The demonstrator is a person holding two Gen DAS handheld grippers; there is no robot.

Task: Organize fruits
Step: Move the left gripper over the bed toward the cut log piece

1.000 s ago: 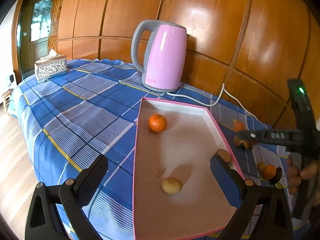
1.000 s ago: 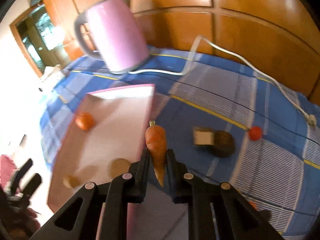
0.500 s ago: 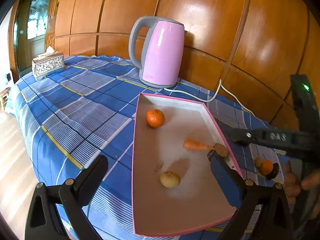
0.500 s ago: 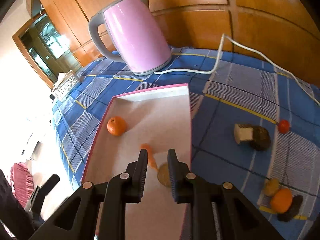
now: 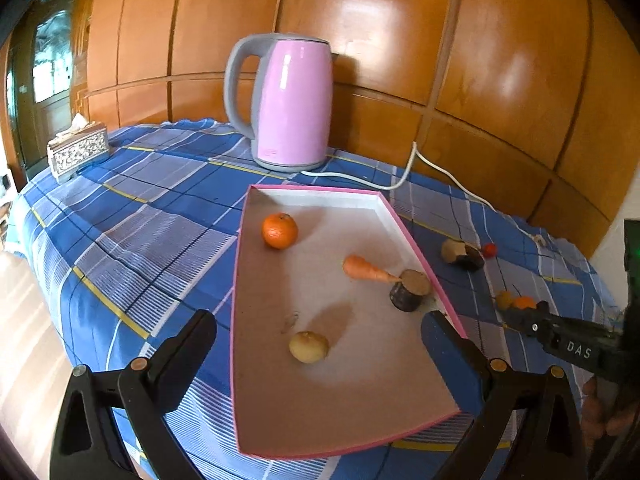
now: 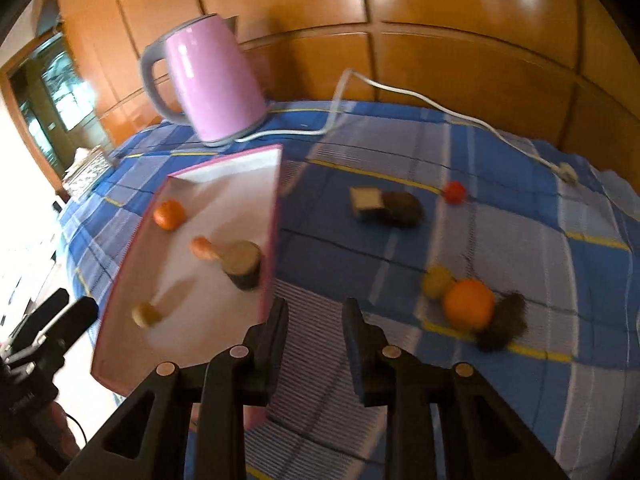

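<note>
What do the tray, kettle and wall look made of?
Tray: likely cardboard, matte pale inside, pink edges, thin straight walls.
Kettle: glossy pink body with a soft highlight, painted metal or plastic; grey handle looks plastic.
Wall: varnished wood panels, orange-brown, with bright window reflections.

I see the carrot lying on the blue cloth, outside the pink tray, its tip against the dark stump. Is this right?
Not quite. The carrot lies inside the pink tray, not on the blue cloth; its tip does meet the dark stump. The left wrist view shows this.
</note>
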